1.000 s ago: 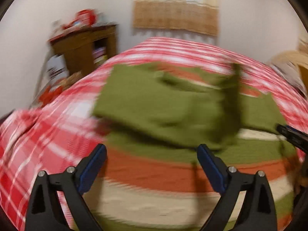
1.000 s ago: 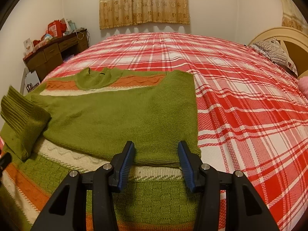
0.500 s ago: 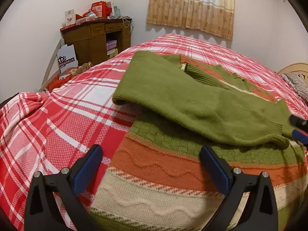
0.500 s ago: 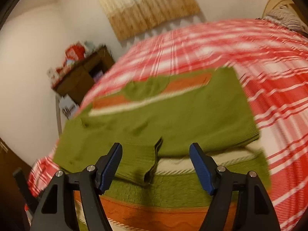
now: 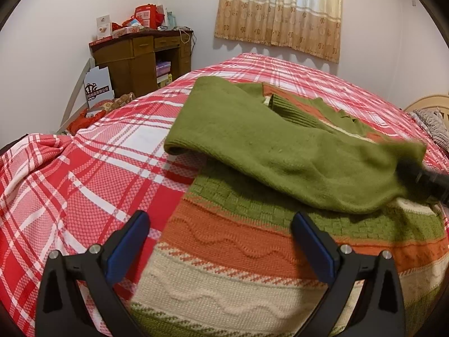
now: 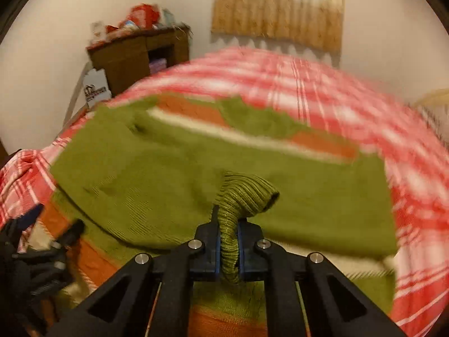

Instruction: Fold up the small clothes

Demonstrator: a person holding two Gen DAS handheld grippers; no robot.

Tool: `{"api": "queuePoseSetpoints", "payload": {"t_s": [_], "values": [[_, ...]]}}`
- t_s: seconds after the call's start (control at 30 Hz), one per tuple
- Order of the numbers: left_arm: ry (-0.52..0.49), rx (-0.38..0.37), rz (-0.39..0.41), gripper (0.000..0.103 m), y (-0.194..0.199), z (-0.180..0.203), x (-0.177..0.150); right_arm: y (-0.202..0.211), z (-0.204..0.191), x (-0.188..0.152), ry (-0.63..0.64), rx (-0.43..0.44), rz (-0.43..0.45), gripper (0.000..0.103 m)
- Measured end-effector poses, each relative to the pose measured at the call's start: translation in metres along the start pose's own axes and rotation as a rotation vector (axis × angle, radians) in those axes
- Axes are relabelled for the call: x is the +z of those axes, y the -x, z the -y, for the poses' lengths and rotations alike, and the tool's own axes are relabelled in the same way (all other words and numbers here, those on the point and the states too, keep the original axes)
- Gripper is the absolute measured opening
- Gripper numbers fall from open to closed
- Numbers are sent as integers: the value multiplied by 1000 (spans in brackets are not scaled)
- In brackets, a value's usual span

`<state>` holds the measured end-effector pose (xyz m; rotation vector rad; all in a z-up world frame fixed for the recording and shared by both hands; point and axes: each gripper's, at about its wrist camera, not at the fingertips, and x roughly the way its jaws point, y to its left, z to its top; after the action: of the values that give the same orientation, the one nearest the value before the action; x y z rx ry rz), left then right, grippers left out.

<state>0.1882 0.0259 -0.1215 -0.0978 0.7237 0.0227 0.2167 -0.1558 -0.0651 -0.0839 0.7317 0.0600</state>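
Note:
A knitted sweater (image 5: 252, 241) with green, orange and cream stripes lies flat on the red plaid bedspread (image 5: 84, 182). One plain green sleeve (image 5: 266, 143) is folded across its body. My left gripper (image 5: 221, 238) hovers open over the sweater's near left edge, with nothing between its fingers. My right gripper (image 6: 228, 241) is shut on the sleeve's ribbed cuff (image 6: 247, 193), which bunches up above the pads. In the left wrist view the right gripper (image 5: 432, 181) shows at the right edge, at the sleeve's end. The right wrist view is blurred by motion.
A wooden desk (image 5: 134, 59) piled with red boxes stands past the bed's far left corner, with a white box (image 5: 96, 85) leaning beside it. A curtain (image 5: 280, 14) hangs on the far wall. A pillow and headboard (image 5: 429, 118) are at the right.
My right gripper swung left from the sweater's right side to the sleeve cuff and shut on it. The sleeve's end now stretches to the right. The left gripper stayed open and hardly moved.

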Motion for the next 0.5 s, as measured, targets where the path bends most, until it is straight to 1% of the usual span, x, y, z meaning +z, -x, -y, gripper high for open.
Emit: {"api": "queuePoseSetpoints", "payload": {"t_s": [0.07, 0.17, 0.2, 0.27, 0.33, 0.4, 0.43, 0.5], "values": [[8, -6, 2, 103, 1, -1, 0, 21, 3, 25, 10, -19, 77, 8], [17, -14, 4, 103, 1, -3, 0, 55, 14, 61, 16, -80, 202, 8], [18, -14, 4, 103, 1, -3, 0, 65, 17, 68, 16, -101, 231, 8], [15, -11, 4, 103, 1, -3, 0, 75, 27, 78, 18, -146, 263, 8], [15, -11, 3, 103, 1, -4, 0, 78, 38, 79, 23, -193, 268, 8], [14, -10, 4, 103, 1, -3, 0, 72, 55, 72, 16, -224, 240, 8], [13, -8, 4, 103, 1, -3, 0, 63, 68, 63, -3, -225, 206, 8], [12, -6, 4, 103, 1, -4, 1, 44, 84, 46, -29, -260, 143, 8]]}}
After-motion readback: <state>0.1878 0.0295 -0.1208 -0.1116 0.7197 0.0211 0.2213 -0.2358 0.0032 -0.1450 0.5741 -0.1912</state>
